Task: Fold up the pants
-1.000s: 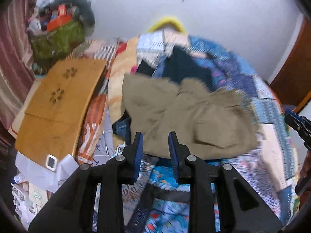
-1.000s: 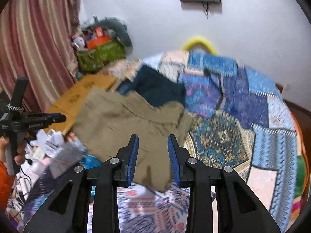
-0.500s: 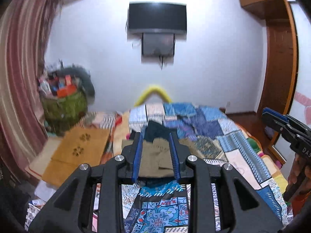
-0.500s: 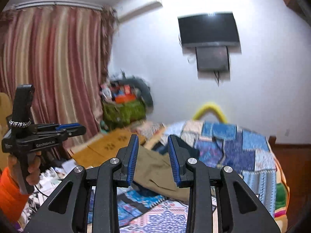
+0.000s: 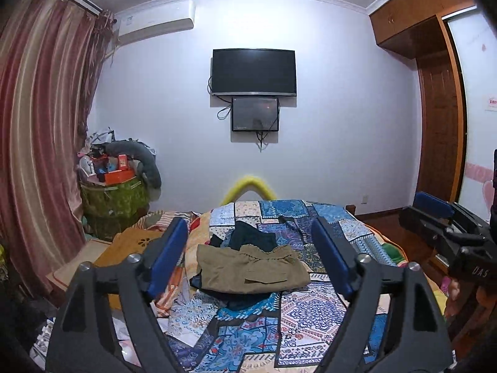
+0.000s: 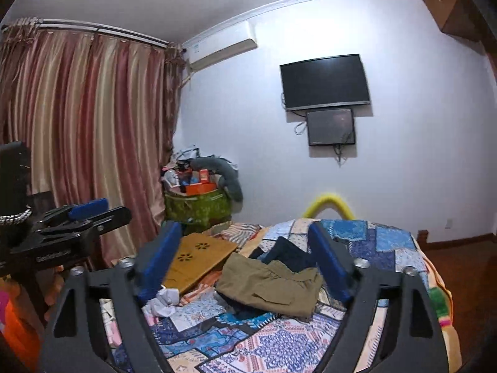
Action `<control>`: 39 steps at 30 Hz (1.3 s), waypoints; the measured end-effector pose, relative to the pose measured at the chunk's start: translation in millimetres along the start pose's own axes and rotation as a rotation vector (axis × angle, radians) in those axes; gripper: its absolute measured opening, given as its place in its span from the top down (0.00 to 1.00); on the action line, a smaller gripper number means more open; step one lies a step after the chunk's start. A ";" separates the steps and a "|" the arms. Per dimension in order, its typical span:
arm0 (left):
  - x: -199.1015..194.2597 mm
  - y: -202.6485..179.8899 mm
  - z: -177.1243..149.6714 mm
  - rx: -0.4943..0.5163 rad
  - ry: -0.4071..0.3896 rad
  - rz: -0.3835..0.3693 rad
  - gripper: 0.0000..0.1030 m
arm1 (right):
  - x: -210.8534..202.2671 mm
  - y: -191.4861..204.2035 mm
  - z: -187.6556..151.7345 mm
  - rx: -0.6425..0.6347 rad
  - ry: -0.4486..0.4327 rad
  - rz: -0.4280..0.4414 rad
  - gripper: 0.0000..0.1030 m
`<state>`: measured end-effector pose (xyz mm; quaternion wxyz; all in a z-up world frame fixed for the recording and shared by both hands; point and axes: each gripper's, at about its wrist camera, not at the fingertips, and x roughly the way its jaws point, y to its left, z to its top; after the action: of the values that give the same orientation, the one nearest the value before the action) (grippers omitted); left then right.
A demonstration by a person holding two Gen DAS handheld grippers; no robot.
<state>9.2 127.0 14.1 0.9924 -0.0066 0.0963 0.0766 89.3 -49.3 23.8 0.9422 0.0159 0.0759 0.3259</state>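
Both grippers are held raised and well back from the bed (image 5: 310,317), the left gripper (image 5: 250,258) and right gripper (image 6: 245,258) each spread wide and empty. Between their fingers, farther off, the khaki pants (image 5: 251,272) are seen lying folded into a compact bundle on the patchwork quilt, atop dark clothes (image 5: 248,239). The fold is judged finished or nearly so; any remaining touch-up would best be made by squaring the edges. The bundle's long axis runs left to right, its gathered waistband set toward the far wall.
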 end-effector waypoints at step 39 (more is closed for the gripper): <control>17.1 -5.1 -17.5 -0.010 0.032 -0.018 0.00 | -25.0 -7.3 -8.7 0.028 0.026 -0.083 0.00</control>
<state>23.2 124.0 -6.4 0.9913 -0.0135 0.1119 0.0680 73.0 -70.6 17.9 0.9536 0.0217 0.0935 0.2855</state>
